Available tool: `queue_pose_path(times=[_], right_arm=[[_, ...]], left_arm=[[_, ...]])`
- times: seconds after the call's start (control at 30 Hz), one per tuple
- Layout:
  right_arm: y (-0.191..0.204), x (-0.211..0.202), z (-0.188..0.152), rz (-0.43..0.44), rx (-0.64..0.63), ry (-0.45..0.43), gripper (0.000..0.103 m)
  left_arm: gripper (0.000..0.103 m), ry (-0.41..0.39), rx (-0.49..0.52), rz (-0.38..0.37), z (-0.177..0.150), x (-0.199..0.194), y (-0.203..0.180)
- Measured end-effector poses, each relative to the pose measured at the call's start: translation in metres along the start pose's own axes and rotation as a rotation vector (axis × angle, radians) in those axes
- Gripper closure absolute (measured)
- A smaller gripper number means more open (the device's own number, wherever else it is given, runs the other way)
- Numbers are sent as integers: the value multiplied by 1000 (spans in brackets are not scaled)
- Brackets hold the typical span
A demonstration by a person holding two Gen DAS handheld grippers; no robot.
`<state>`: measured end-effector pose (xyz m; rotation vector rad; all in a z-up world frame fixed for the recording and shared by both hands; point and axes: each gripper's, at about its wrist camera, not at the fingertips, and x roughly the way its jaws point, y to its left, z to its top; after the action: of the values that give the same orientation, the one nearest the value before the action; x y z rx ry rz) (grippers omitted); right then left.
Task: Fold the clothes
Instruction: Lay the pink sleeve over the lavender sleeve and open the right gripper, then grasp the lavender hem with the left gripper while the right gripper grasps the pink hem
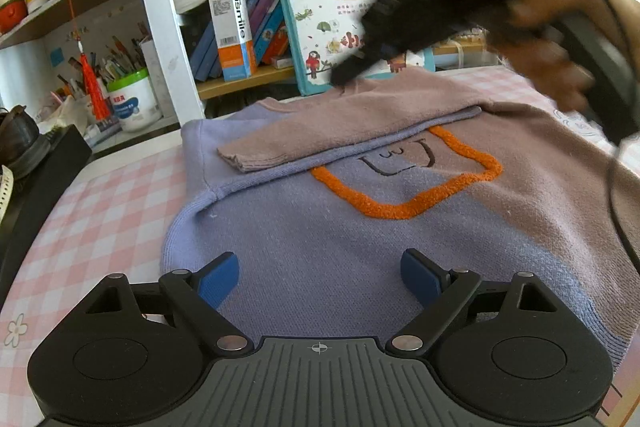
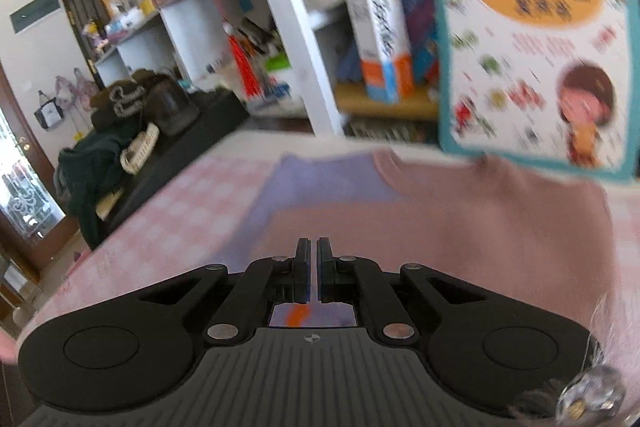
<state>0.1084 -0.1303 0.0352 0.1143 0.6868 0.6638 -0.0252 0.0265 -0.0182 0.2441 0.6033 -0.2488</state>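
A purple and mauve sweater (image 1: pixel 360 227) with an orange looped outline (image 1: pixel 404 207) lies flat on the pink checked tablecloth (image 1: pixel 100 219). One mauve sleeve (image 1: pixel 320 131) is folded across its chest. My left gripper (image 1: pixel 320 279) is open and empty, just above the sweater's near purple part. The right gripper (image 1: pixel 348 75) shows blurred in the left wrist view, over the sweater's far edge. In the right wrist view the right gripper (image 2: pixel 313 247) is shut with nothing visible between the fingers, above the mauve part of the sweater (image 2: pixel 460 227).
A bookshelf stands behind the table with a big teal-edged children's book (image 1: pixel 340 7), a white and orange box (image 1: pixel 234 35) and a pen tub (image 1: pixel 132 99). A dark low cabinet (image 2: pixel 180 147) with shoes is to the left.
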Motion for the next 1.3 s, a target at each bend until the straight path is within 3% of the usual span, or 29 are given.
queue_pose_path(times=[0.47, 0.6, 0.63, 0.87, 0.93, 1.0, 1.13, 1.3], right_arm=[[-22, -94, -96, -114, 19, 40, 96], [-25, -125, -116, -172, 23, 24, 68], [-27, -133, -121, -186, 23, 18, 67], [-47, -176, -149, -233, 108, 38, 65], [-53, -183, -156, -225, 146, 44, 65], [-55, -187, -162, -224, 168, 50, 65], [-59, -191, -172, -214, 207, 59, 63], [-59, -193, -174, -192, 225, 39, 61]], left_arm=[[11, -4, 9, 15, -1, -3, -1], [11, 11, 28, 43, -4, -17, 0], [11, 17, 20, 50, -5, -23, 4], [14, 60, -134, 99, -11, -63, 42], [32, 91, -197, 66, -15, -68, 53], [42, 134, -254, 35, -21, -68, 62], [44, 183, -314, 32, -31, -64, 68], [44, 176, -365, 17, -33, -59, 69]])
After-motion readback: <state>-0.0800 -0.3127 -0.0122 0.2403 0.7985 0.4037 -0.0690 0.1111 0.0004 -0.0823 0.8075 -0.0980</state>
